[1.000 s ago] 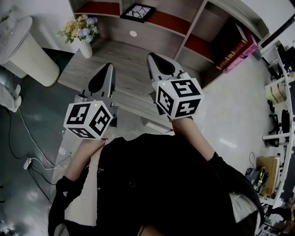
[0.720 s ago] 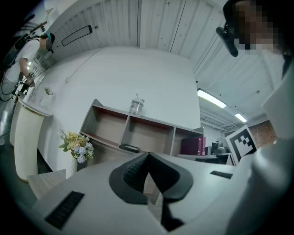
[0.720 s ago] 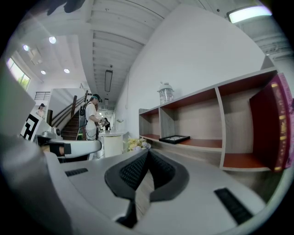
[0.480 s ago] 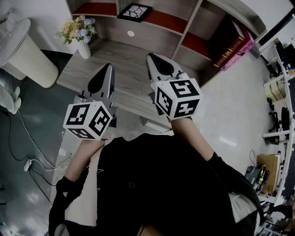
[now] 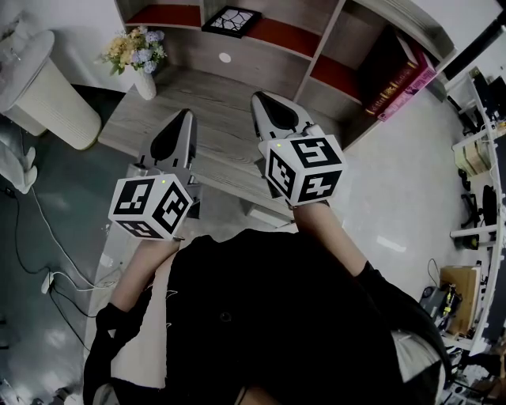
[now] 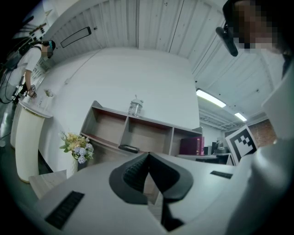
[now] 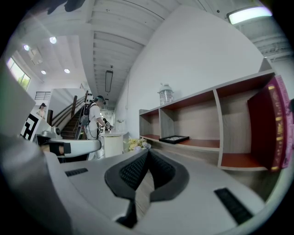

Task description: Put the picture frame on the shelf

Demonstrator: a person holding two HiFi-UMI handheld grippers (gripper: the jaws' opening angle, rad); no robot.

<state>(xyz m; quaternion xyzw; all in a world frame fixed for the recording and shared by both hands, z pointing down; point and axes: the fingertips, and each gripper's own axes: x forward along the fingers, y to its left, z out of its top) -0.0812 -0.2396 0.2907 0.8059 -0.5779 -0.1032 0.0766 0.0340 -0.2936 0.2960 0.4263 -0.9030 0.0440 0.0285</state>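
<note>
Frame (image 5: 231,20) flat in shelf (image 5: 332,43) middle bay, at its front edge, apart from both grippers. Left gripper (image 5: 187,113) and right gripper (image 5: 261,96) short of shelf, over bench (image 5: 217,130); right one nearer shelf. Fingers (image 6: 131,176) clenched on both, gripping nothing. Open bench between tips and shelf front. Vase (image 5: 147,83) off shelf's left end. Books (image 5: 403,83) leaning in right bay. Jar (image 6: 135,106) on shelf top.

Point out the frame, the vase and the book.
Frame (image 5: 231,21), head view, patterned middle.
Vase (image 5: 145,85), head view, white body.
Book (image 5: 393,92), head view, red spine.
</note>
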